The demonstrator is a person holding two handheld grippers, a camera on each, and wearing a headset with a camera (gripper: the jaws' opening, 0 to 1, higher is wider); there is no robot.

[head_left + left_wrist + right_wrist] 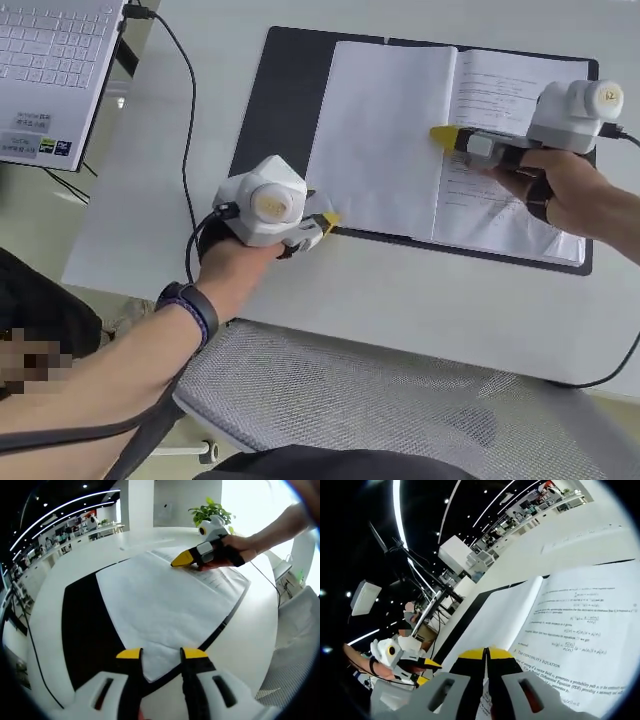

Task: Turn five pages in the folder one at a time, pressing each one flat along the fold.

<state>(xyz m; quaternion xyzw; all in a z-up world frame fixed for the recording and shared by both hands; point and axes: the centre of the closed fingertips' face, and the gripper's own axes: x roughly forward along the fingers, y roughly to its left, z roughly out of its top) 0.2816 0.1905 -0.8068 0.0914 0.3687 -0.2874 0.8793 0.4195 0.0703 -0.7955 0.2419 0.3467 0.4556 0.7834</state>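
Left claw [325,221] (held nearest, by the surface's [420,300] near edge) was seen released, jaws parted w/ the bottom corner of the blank page [385,130] lying between them, not gripped. Black folder [275,100] was laid open on the white surface, approx. centre. Right claw [443,136] was clenched, jaws shut together w/ nothing between, tips set on the printed page [505,100] just beside the fold. Blank page was bowed up a little near the fold. Left of the folder, a laptop [50,60] & cable [188,130] were noted.
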